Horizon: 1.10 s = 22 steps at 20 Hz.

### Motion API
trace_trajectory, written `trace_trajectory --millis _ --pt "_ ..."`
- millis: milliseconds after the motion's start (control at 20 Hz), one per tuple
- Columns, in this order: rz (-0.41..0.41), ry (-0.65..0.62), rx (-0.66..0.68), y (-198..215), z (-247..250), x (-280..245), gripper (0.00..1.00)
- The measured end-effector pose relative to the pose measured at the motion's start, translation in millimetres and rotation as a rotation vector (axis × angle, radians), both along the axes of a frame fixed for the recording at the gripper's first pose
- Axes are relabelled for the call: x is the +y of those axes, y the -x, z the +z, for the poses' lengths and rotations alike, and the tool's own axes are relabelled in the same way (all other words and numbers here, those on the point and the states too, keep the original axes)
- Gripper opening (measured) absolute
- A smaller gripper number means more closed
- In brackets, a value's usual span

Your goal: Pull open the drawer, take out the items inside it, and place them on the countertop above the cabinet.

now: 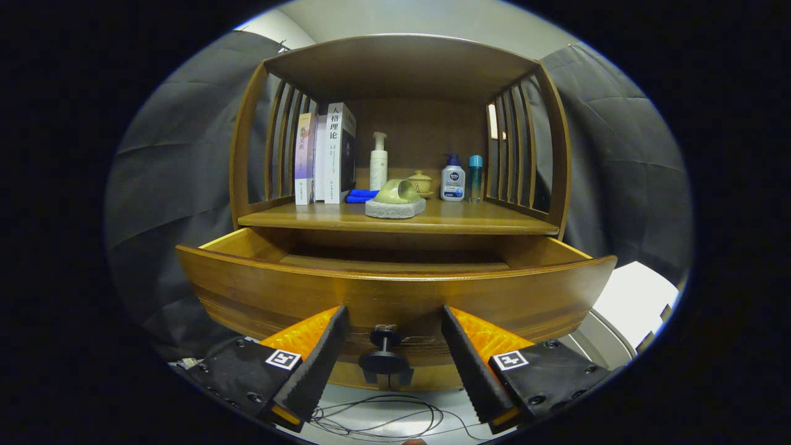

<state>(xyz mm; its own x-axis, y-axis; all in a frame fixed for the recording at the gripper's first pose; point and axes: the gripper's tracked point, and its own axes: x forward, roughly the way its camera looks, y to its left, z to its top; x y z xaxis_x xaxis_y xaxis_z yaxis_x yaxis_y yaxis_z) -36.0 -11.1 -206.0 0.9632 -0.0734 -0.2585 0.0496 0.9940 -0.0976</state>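
The gripper (394, 324) faces the front of a wooden cabinet (559, 148), its fingers (327, 346) spread wide with the drawer's dark knob (385, 358) standing between them, untouched by either one. The drawer (395, 290) is pulled out toward the gripper, its curved front panel just beyond the fingertips; from this low angle the inside shows as a strip of bare wooden bottom, and whether anything lies in it cannot be told. Above the drawer is the countertop (482, 219), a wooden surface closed in by slatted sides and a roof board. At its far left stand a few upright books (327, 154), pressed together against the left slats. Just right of them lies a blue item (360, 196), flat on the wood. Near the middle, closer to the front edge, a grey pad (395, 209) carries a pale green cup (397, 191) tipped on its side with its mouth to the right. Behind it stand a white pump bottle (378, 162) and a small yellowish lidded pot (421, 183). Farther right are a white bottle with a blue cap (453, 179) and, just beside it, a slim teal bottle (474, 179). Below the drawer, on a pale floor, thin dark cables (377, 420) lie in loops near the fingers.
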Motion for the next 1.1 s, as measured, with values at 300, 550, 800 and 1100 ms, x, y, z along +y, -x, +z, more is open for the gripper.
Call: trace_trajectory --millis 300,550,800,1100 --pt "-0.001 0.025 -0.024 -18.9 -1.6 -2.1 0.97" --pt "-0.002 0.026 -0.031 -40.1 -2.7 -3.8 0.97" --pt "-0.005 0.028 -0.047 -58.2 -3.3 -5.1 0.97" --pt "-0.006 0.027 -0.053 -79.4 -3.3 -6.4 0.97"
